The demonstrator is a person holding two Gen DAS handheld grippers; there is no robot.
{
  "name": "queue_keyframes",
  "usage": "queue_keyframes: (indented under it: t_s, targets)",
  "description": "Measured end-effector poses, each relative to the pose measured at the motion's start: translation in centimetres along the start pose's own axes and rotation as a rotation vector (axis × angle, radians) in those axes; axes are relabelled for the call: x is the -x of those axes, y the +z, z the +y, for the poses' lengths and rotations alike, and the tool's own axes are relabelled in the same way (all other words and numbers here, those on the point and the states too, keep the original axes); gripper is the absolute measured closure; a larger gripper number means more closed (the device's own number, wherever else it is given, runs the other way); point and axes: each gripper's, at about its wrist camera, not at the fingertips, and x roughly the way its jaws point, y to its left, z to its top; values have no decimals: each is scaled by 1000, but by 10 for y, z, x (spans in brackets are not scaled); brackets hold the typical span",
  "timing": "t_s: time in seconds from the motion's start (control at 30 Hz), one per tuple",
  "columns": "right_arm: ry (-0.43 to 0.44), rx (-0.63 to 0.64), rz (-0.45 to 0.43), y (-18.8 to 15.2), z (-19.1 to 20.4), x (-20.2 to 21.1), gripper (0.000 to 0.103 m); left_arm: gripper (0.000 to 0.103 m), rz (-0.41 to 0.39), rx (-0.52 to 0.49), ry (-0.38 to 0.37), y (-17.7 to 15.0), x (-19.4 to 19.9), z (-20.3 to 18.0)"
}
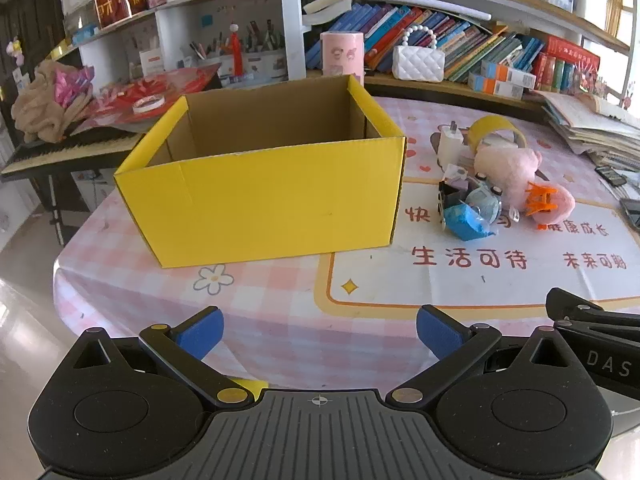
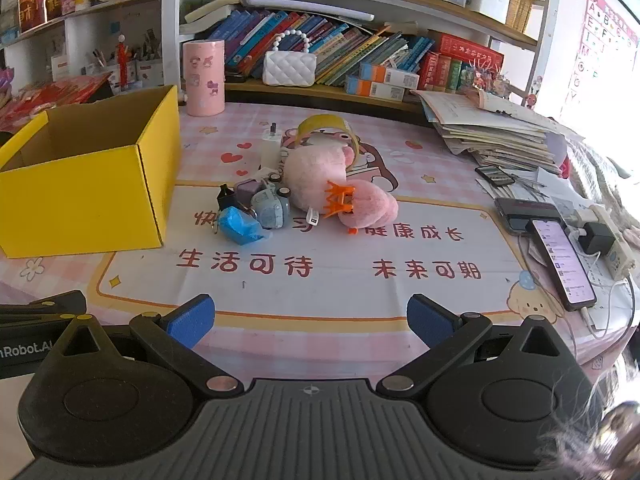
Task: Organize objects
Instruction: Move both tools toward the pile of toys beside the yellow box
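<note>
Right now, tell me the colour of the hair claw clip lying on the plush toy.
Orange; right wrist view shows it best.

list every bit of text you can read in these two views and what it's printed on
"生活可待" on the tablecloth, red characters.
"未来可期" on the same cloth, to the right.
"健康成长" above that; its first character is partly hidden by the pink plush toy.
"快" beside the yellow box; the rest of that line is covered.
"DAS" on the right gripper body, seen from the left wrist.
"nRobot.AI", cut off, on the left gripper body, seen from the right wrist.
Book spines, wall chart and phone screen: too small to read.
</note>
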Motion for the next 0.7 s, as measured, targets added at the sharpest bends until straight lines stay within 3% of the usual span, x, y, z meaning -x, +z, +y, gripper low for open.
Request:
queue_keyframes:
  t_s: [0.7]
  targets:
    - [7,-18,42,-5,-16,-5,0,0,17,-9,-15,0,-4,-17]
